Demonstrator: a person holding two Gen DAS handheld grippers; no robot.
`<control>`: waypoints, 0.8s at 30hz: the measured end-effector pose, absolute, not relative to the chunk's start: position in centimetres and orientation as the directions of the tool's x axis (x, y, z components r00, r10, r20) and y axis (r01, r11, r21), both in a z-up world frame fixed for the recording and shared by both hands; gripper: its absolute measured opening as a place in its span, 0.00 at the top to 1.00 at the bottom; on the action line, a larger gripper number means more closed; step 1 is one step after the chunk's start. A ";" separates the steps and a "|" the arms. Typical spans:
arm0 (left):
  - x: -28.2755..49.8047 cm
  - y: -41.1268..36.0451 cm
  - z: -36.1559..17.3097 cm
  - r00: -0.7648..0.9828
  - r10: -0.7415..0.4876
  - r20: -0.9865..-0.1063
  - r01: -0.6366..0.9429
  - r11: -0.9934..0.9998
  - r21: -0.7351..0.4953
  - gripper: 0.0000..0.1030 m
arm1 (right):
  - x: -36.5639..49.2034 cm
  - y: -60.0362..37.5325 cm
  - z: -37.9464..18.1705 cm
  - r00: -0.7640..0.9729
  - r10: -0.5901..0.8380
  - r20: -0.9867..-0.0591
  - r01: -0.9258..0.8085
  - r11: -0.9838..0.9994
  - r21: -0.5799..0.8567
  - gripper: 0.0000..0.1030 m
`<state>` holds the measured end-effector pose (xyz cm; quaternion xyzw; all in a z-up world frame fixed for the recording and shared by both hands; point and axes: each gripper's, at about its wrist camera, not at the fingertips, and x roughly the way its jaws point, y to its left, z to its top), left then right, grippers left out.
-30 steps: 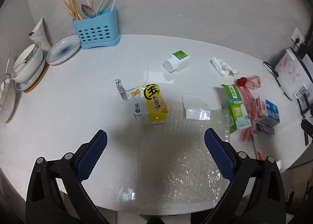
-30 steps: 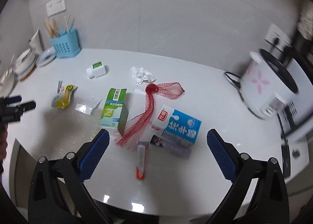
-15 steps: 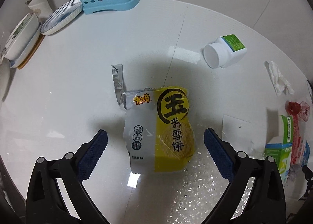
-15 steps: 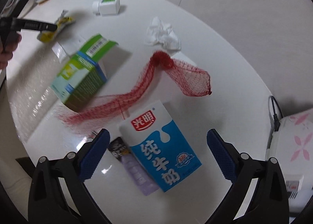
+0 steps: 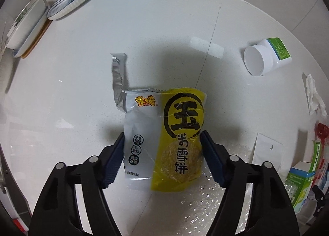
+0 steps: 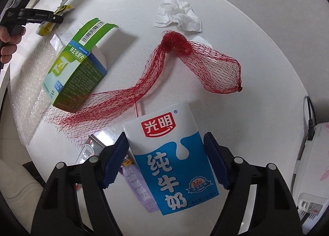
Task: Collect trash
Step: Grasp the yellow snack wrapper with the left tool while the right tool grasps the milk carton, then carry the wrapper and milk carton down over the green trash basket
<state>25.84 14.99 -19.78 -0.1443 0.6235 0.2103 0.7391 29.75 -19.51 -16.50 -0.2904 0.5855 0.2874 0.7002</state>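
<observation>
Left gripper (image 5: pixel 162 149) closing around a light, crinkly wrapper (image 5: pixel 164 139), right gripper (image 6: pixel 165 155) closing around a stiff, likely crushable carton (image 6: pixel 172 159); neither clamped yet, both straddled mid-body.

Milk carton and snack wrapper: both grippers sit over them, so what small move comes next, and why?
Probably finish closing both and then lift. The right gripper straddles the milk carton and the left gripper straddles the snack wrapper. Both sets of jaws are closing, pads at the items' edges, and both items lie flat on the table, not yet raised.
</observation>
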 end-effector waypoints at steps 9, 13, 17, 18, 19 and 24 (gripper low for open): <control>26.0 15.6 -18.9 0.132 0.118 -0.984 -0.476 0.879 0.041 0.60 | 30.8 -20.4 -14.6 0.169 0.069 -0.983 -0.679 0.731 -0.066 0.33; 25.9 15.7 -18.5 0.144 0.124 -0.982 -0.477 0.878 0.041 0.64 | 31.4 -21.1 -13.5 0.192 0.074 -0.979 -0.637 0.768 -0.067 0.34; 25.7 14.5 -17.1 0.157 0.122 -0.980 -0.470 0.882 0.035 0.69 | 31.4 -21.9 -12.3 0.227 0.081 -0.970 -0.584 0.809 -0.069 0.35; 25.2 14.7 -17.0 0.162 0.124 -0.979 -0.467 0.884 0.034 0.70 | 31.5 -22.1 -12.0 0.238 0.080 -0.968 -0.566 0.821 -0.071 0.35; 25.3 14.6 -16.9 0.169 0.125 -0.978 -0.464 0.885 0.033 0.70 | 31.5 -22.3 -11.6 0.249 0.079 -0.965 -0.548 0.833 -0.073 0.35; 24.9 14.1 -15.4 0.213 0.115 -0.970 -0.443 0.897 0.009 0.70 | 30.5 -23.4 -11.3 0.296 0.071 -0.953 -0.460 0.884 -0.077 0.35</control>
